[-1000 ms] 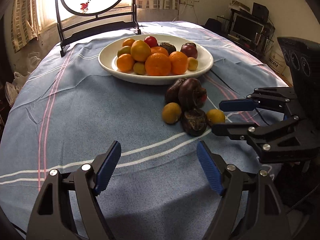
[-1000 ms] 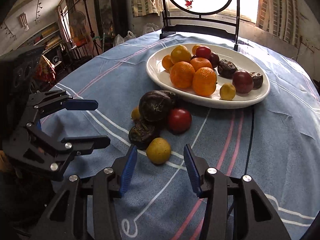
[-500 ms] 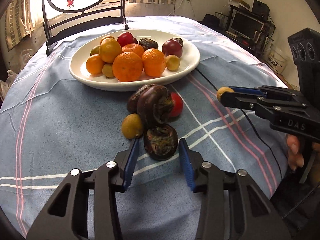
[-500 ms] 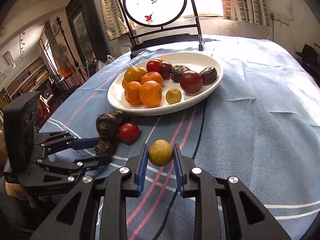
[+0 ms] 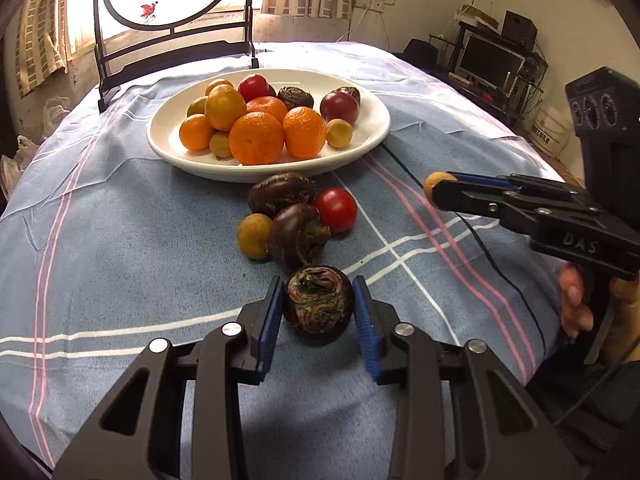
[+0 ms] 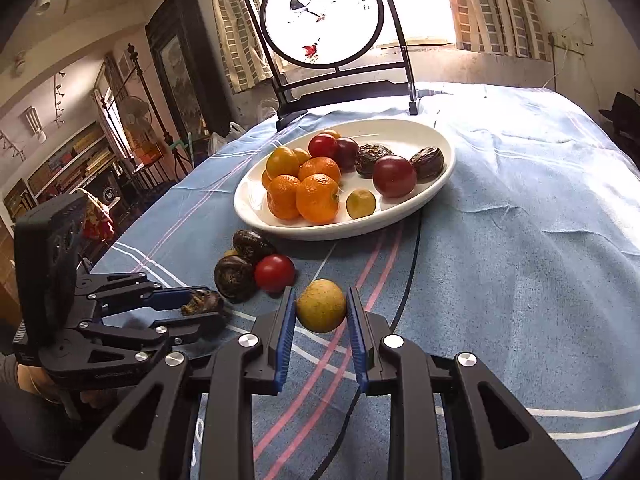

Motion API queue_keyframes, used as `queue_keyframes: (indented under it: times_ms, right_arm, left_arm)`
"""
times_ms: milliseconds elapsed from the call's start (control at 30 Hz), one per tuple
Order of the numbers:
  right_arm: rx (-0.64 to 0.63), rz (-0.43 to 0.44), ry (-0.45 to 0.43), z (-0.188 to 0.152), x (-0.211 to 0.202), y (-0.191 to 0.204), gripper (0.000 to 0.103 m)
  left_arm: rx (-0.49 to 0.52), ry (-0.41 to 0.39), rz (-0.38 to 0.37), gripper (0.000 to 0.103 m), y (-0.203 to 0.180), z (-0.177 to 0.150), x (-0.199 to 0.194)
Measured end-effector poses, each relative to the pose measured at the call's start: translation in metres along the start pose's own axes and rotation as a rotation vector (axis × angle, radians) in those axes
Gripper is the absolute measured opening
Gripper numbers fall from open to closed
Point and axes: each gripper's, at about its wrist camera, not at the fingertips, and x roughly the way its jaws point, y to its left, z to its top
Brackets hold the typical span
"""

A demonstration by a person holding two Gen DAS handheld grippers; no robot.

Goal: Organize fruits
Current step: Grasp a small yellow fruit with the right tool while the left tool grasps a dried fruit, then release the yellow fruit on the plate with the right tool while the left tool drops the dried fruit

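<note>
Currently each claw grips one fruit for transfer to the plate [image 5: 372, 140]: left claw [image 5: 318, 312] has just been closing onto a dark fruit [image 5: 319, 305], right claw [image 6: 321, 312] clamps a yellow fruit [image 6: 321, 305].

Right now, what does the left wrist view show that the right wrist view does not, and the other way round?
Only the left wrist view: the monitor on a rack and the small yellow-brown fruit beside the pile. Only the right wrist view: the bookshelves and the fan. Both: the white plate of fruit, the red tomato on the cloth, and both tongs closed on fruit.
</note>
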Motion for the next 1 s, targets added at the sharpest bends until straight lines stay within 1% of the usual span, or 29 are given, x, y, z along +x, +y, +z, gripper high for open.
queue_keyframes:
  times_ms: [100, 167, 233, 300, 367, 433, 500, 600, 667, 767, 867, 900, 933, 967, 1000]
  right_arm:
    - [0.007, -0.001, -0.003, 0.0, -0.002, 0.0, 0.025]
    - [0.011, -0.003, -0.014, 0.0, -0.004, 0.0, 0.025]
    - [0.022, 0.004, -0.017, 0.003, -0.005, -0.001, 0.025]
    - [0.035, 0.014, -0.018, 0.01, -0.004, -0.001, 0.025]
    - [0.026, -0.007, -0.037, 0.024, -0.004, 0.001, 0.025]
    - [0.011, -0.025, -0.066, 0.044, -0.005, 0.003, 0.025]
    - [-0.004, -0.037, -0.095, 0.064, -0.003, 0.006, 0.025]
    - [-0.012, -0.06, -0.123, 0.094, 0.009, 0.004, 0.025]
    - [-0.008, -0.075, -0.125, 0.11, 0.021, 0.0, 0.025]
    - [0.008, -0.094, -0.115, 0.125, 0.045, -0.01, 0.026]
    - [0.027, -0.091, -0.091, 0.132, 0.066, -0.021, 0.028]
    - [0.035, -0.086, -0.086, 0.132, 0.071, -0.024, 0.032]
    - [0.044, -0.086, -0.089, 0.133, 0.072, -0.027, 0.041]
    - [0.052, -0.086, -0.098, 0.132, 0.071, -0.028, 0.043]
    - [0.053, -0.08, -0.101, 0.131, 0.07, -0.028, 0.043]
  left_arm:
    - [-0.009, -0.049, -0.017, 0.034, 0.005, -0.002, -0.023]
    - [-0.019, -0.083, -0.011, 0.034, 0.01, 0.002, -0.036]
    - [-0.035, -0.11, -0.012, 0.034, 0.019, 0.009, -0.046]
    - [-0.039, -0.131, 0.009, 0.034, 0.026, 0.02, -0.05]
    - [-0.031, -0.141, 0.018, 0.034, 0.031, 0.035, -0.049]
    - [-0.02, -0.152, 0.025, 0.034, 0.035, 0.054, -0.044]
    - [-0.016, -0.153, 0.017, 0.034, 0.038, 0.075, -0.035]
    - [-0.016, -0.142, 0.005, 0.034, 0.043, 0.108, -0.012]
    - [-0.016, -0.13, 0.009, 0.034, 0.046, 0.127, 0.005]
    - [-0.04, -0.096, 0.011, 0.034, 0.055, 0.15, 0.033]
    - [-0.063, -0.057, -0.013, 0.035, 0.065, 0.161, 0.056]
    - [-0.064, -0.057, -0.011, 0.04, 0.067, 0.163, 0.059]
    - [-0.066, -0.061, 0.002, 0.045, 0.069, 0.163, 0.061]
    - [-0.073, -0.071, 0.003, 0.056, 0.071, 0.162, 0.059]
    - [-0.08, -0.087, -0.002, 0.063, 0.072, 0.16, 0.055]
